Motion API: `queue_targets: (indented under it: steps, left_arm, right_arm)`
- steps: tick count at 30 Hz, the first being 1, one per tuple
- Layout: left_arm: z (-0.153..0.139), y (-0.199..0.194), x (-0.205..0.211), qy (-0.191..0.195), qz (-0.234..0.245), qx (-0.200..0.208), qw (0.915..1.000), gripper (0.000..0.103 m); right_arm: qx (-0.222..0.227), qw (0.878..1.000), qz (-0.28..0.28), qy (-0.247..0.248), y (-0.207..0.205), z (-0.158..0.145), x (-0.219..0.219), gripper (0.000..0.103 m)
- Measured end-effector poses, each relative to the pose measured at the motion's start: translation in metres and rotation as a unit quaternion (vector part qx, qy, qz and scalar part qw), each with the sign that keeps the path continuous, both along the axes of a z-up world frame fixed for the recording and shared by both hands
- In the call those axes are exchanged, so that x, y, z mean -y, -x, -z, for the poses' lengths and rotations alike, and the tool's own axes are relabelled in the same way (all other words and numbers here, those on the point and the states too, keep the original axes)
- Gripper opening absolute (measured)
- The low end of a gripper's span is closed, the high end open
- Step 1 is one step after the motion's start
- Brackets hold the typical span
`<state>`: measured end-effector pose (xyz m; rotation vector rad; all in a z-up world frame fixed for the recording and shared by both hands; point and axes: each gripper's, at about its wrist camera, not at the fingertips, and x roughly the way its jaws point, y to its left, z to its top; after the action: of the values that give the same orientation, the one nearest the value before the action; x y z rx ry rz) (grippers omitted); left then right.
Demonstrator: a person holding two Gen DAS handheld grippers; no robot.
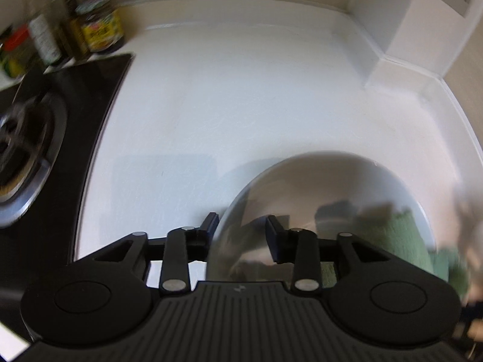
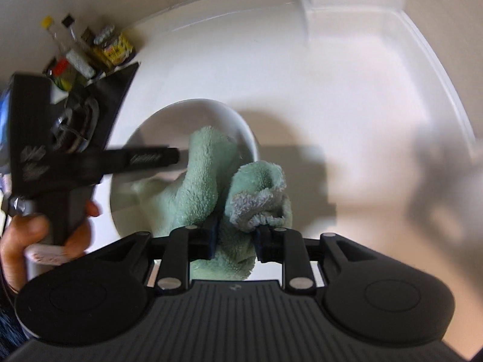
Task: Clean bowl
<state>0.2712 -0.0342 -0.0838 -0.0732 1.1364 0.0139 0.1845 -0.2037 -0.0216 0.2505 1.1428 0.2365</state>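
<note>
On white counter | steel bowl, shiny | green cloth inside

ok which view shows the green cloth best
The right wrist view: the green cloth fills the centre, pinched in the right claw and draped into the bowl. The left wrist view catches only a blurred corner.

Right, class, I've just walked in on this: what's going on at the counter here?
A person is cleaning a metal bowl on a white counter with two hand-held grippers. The left gripper straddles the bowl's rim, one finger outside and one inside, steadying it. The right gripper is shut on a green cloth, which hangs into the bowl. A stove and some jars sit off to the left. The view is blurred, so how clean the bowl is cannot be judged.
</note>
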Motion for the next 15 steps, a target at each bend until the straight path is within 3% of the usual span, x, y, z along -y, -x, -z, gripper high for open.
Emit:
queue_targets:
  steps: [3, 5, 7, 9, 11, 13, 15]
  left_arm:
    - [-0.001, 0.016, -0.004, -0.012, -0.009, -0.011, 0.9998, 0.033]
    - [-0.002, 0.028, -0.007, 0.005, 0.011, -0.027, 0.9996, 0.022]
    - [-0.003, 0.034, -0.008, 0.017, 0.039, -0.039, 0.9983, 0.020]
    - [-0.006, 0.036, -0.007, 0.028, 0.081, -0.048, 0.9951, 0.024]
    - [-0.011, 0.032, -0.002, 0.021, 0.116, -0.049, 0.9918, 0.024]
    - [-0.018, 0.022, 0.004, -0.014, 0.143, -0.039, 0.9888, 0.024]
    - [-0.022, 0.008, 0.010, -0.042, 0.170, -0.033, 0.9840, 0.024]
  right_arm:
    - [0.018, 0.998, -0.058, 0.010, -0.003, -0.001, 0.004, 0.020]
    - [0.024, 0.994, -0.106, 0.031, -0.013, -0.004, 0.005, 0.018]
    - [0.031, 0.979, -0.183, 0.079, -0.031, -0.010, 0.000, 0.016]
    - [0.051, 0.949, -0.281, 0.136, -0.050, -0.012, -0.012, 0.014]
    - [0.080, 0.908, -0.368, 0.182, -0.055, -0.012, -0.026, 0.015]
    - [0.108, 0.856, -0.451, 0.227, -0.060, -0.011, -0.040, 0.015]
    - [0.135, 0.794, -0.529, 0.268, -0.065, -0.011, -0.055, 0.016]
